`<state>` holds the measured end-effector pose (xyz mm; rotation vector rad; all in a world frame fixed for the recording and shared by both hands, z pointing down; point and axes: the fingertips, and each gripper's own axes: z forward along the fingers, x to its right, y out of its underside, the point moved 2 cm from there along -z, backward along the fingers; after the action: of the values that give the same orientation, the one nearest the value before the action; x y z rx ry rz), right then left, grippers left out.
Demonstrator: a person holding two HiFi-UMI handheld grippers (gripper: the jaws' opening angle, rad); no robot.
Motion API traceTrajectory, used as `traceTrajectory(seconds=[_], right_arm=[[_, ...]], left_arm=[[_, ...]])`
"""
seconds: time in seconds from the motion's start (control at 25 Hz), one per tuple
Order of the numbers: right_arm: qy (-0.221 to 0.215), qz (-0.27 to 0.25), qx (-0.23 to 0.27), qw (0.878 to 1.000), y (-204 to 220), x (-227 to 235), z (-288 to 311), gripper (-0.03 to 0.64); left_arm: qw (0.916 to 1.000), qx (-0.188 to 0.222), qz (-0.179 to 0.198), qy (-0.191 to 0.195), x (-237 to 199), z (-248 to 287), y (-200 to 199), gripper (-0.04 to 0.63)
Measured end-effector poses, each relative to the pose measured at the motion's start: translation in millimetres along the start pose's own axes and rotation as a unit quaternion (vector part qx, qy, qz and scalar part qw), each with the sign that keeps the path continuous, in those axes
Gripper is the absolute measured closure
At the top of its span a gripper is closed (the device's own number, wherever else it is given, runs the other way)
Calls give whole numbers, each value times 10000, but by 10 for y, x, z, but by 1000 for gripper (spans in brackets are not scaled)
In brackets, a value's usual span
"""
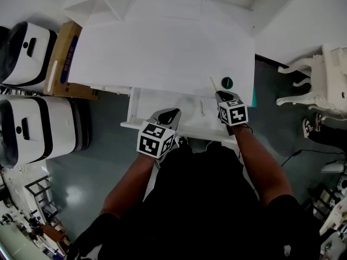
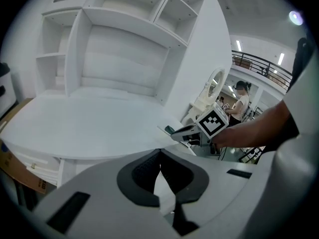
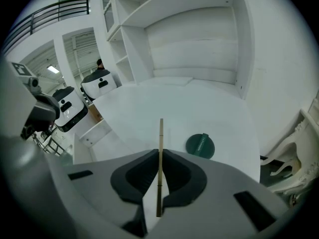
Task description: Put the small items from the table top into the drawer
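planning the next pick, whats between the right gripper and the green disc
Only bare table top separates the right gripper, shut on a thin stick, from the green disc; the right gripper view shows it.

White surface [image 1: 162, 53] recorded. One dark green round disc [image 1: 227, 83], possibly a lid, is seen lying flat near its right front edge.

Two white-and-black machines [image 1: 32, 129] at nine o'clock, cardboard box [image 1: 66, 53] at ten, ornate white chair [image 1: 325, 85] at three, black cable [image 1: 297, 152] at four.
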<state>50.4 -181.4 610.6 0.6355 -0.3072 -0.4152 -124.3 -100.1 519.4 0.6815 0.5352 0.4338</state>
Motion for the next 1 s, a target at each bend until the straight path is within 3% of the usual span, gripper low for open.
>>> traceTrajectory(seconds=[0.28,0.56,1.0], right_arm=[[-533,-629,-279,9962,300,-302,-121,572],[-1019,-1325,-883,9820,767,-571,-71,572],[-516,-533,-1256,9893,1088,-253,389,572]], left_arm=[[10000,-44,32,-43,9,115,11,586],[9999,-107,0,-34,73,126,56,586],[9996,-250,2,-97,111,50,130,586]])
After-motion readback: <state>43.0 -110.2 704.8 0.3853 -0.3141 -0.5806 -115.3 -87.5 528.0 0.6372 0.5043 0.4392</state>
